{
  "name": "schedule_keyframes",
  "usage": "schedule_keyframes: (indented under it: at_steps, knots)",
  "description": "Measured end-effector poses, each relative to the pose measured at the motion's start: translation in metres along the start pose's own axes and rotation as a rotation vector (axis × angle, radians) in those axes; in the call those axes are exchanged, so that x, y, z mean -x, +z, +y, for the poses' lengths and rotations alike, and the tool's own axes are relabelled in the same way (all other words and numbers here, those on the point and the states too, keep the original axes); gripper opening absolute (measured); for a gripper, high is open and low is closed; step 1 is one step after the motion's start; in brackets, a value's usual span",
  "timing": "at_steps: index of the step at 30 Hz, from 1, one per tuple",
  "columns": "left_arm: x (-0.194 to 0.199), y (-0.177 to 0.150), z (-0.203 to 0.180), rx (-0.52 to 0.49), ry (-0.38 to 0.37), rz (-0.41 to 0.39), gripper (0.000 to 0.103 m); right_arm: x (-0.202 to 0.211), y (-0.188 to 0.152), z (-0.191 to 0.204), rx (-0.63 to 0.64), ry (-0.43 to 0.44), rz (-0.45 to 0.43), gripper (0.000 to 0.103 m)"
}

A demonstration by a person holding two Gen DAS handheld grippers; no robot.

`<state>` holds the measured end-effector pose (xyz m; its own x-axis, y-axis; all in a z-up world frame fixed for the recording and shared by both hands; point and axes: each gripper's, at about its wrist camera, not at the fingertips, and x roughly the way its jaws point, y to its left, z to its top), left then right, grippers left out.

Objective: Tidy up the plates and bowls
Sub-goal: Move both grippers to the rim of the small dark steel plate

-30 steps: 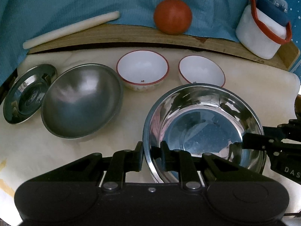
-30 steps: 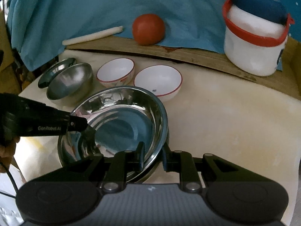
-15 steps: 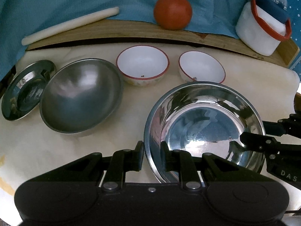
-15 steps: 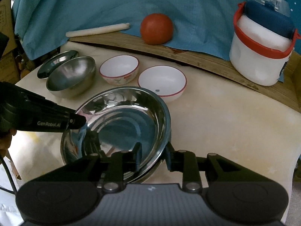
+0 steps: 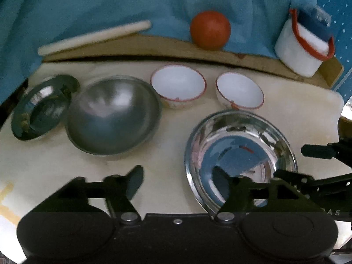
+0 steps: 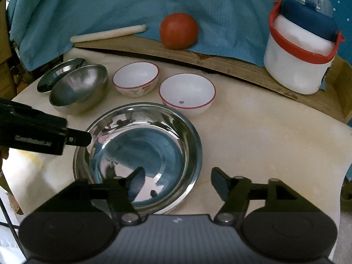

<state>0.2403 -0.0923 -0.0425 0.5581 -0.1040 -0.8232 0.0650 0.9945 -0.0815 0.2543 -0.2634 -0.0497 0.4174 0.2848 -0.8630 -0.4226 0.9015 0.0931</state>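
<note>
Your left gripper [image 5: 177, 181] has its jaws spreading apart. The near rim of the shiny steel bowl [image 5: 239, 154] lies between its two fingers, one finger outside the bowl and the other over its inside, and neither pad presses on the metal. Your right gripper [image 6: 177, 181] is likewise opening. Its left finger sits over the inside of the shiny steel bowl [image 6: 140, 154], its right finger stands clear outside the rim, and nothing is pinched.

The shiny steel bowl rests upright on the cream table [image 6: 264, 136]. Taking that bowl as your reference:

- Just behind it stand two white bowls with red rims, the right one [image 6: 187, 92] nearest its far edge and the left one [image 6: 136, 79] beside that, the two close but apart.
- Behind and to the left sits a dull steel bowl [image 6: 79, 88], upright.
- Past the dull bowl lies a steel plate [image 6: 59, 73], tilted. Its edge appears to meet the dull bowl, though contact cannot be confirmed.
- Further back a wooden board [image 6: 220, 61] runs across the table edge against a blue cloth [image 6: 132, 4]. On the board are a pale stick [image 6: 107, 34], a red ball [image 6: 178, 30] and a white tub with a red band [image 6: 301, 50], the tub well to the right.

The left wrist view is blurred.
</note>
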Motion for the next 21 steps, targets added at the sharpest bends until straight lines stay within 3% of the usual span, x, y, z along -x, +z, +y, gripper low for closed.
schedule_keyframes:
  at_steps: [7,11,15,21]
  knots:
    - [0.014,-0.002,0.012,-0.007,0.012,-0.046,0.084,0.009,0.002,0.008,-0.004,-0.028,-0.023,0.095]
    - [0.020,-0.004,0.026,0.017,0.012,-0.045,0.092,0.015,0.005,0.014,-0.015,-0.047,-0.038,0.099]
    - [0.030,-0.006,0.050,0.087,0.024,-0.067,0.099,0.018,0.010,0.023,-0.019,-0.065,-0.040,0.101]
    - [0.043,-0.011,0.101,0.244,0.082,-0.093,0.100,0.014,0.019,0.044,-0.009,-0.067,-0.048,0.102]
